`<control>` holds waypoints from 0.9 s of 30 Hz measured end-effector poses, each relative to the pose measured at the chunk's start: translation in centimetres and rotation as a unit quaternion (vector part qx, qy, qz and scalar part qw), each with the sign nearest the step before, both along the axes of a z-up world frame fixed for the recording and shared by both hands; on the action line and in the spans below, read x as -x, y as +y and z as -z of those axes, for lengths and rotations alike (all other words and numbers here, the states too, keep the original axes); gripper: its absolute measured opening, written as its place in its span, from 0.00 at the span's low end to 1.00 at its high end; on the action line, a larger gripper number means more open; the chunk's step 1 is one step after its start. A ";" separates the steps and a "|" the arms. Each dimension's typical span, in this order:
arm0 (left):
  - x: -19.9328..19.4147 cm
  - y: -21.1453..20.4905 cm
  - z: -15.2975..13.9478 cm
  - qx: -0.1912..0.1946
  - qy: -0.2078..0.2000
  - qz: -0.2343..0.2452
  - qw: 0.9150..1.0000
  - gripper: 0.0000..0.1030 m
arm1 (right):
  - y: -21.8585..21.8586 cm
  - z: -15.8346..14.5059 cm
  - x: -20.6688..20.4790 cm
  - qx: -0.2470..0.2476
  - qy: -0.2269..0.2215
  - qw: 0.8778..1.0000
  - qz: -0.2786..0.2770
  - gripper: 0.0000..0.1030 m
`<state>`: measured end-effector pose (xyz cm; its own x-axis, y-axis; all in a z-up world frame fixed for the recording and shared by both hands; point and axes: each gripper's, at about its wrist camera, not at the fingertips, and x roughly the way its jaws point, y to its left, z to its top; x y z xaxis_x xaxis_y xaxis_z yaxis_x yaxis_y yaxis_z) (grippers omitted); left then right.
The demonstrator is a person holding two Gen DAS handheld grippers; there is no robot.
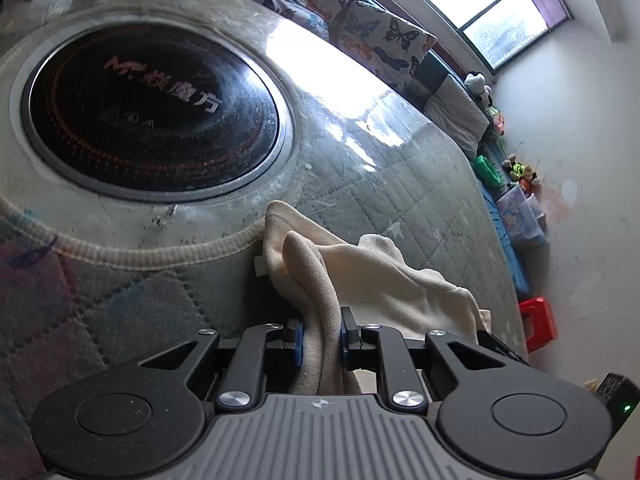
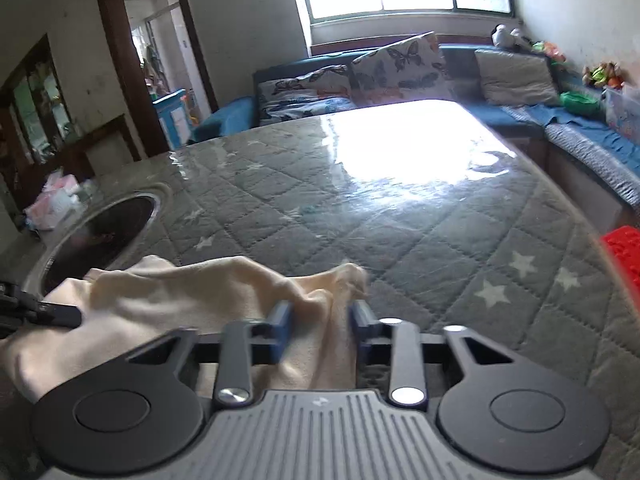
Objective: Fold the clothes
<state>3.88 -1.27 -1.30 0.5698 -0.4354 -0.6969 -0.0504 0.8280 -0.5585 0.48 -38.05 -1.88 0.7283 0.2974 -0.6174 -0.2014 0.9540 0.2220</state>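
Note:
A cream fleece cloth (image 1: 372, 280) lies bunched on the quilted table cover (image 1: 432, 208). In the left wrist view, my left gripper (image 1: 322, 338) is shut on a fold of it, which stands pinched between the blue pads (image 1: 298, 340). The right wrist view shows the same cloth (image 2: 168, 296) stretching leftward. My right gripper (image 2: 320, 320) is shut on its other end, and the fabric fills the gap between the blue pads (image 2: 282, 320). A dark part of the other gripper (image 2: 44, 314) shows at the cloth's left end. The cloth's underside is hidden.
A round black cooktop (image 1: 152, 112) is set into the table to the left of the cloth. A blue sofa with butterfly pillows (image 2: 400, 68) runs behind and to the right of the table. A red stool (image 1: 540, 320) stands by the table's right edge, and toys (image 2: 600, 72) sit on the sofa.

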 end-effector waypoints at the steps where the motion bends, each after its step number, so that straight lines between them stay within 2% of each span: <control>1: 0.0 -0.2 -0.3 -0.006 -0.006 0.002 1.000 0.17 | 0.0 -0.1 0.0 -0.003 -0.002 1.000 -0.003 0.14; 9: -0.3 -4.4 -3.7 -0.040 -0.072 0.063 0.995 0.16 | -1.5 -3.3 1.9 -0.007 -0.047 0.999 0.015 0.11; 15: -1.5 -10.2 -4.5 -0.044 -0.098 0.113 0.988 0.15 | -4.9 -5.8 2.8 0.031 -0.082 0.994 0.062 0.10; 18: -2.2 -13.2 -4.8 -0.046 -0.107 0.135 0.984 0.15 | -6.9 -6.6 2.8 0.053 -0.088 0.990 0.092 0.00; 19: -2.4 -14.2 -4.8 -0.047 -0.110 0.142 0.983 0.15 | -7.7 -6.8 2.7 0.061 -0.092 0.988 0.104 0.00; 22: -3.4 -16.6 -4.3 -0.059 -0.100 0.159 0.980 0.15 | -9.8 -7.1 2.1 0.079 -0.085 0.984 0.134 0.00; 25: -3.4 -17.4 -3.8 -0.077 -0.100 0.162 0.979 0.15 | -11.4 -6.4 1.7 0.067 -0.067 0.984 0.153 0.05; 27: -3.4 -17.1 -3.7 -0.080 -0.098 0.160 0.979 0.15 | -11.8 -5.3 1.6 0.048 -0.053 0.987 0.142 0.07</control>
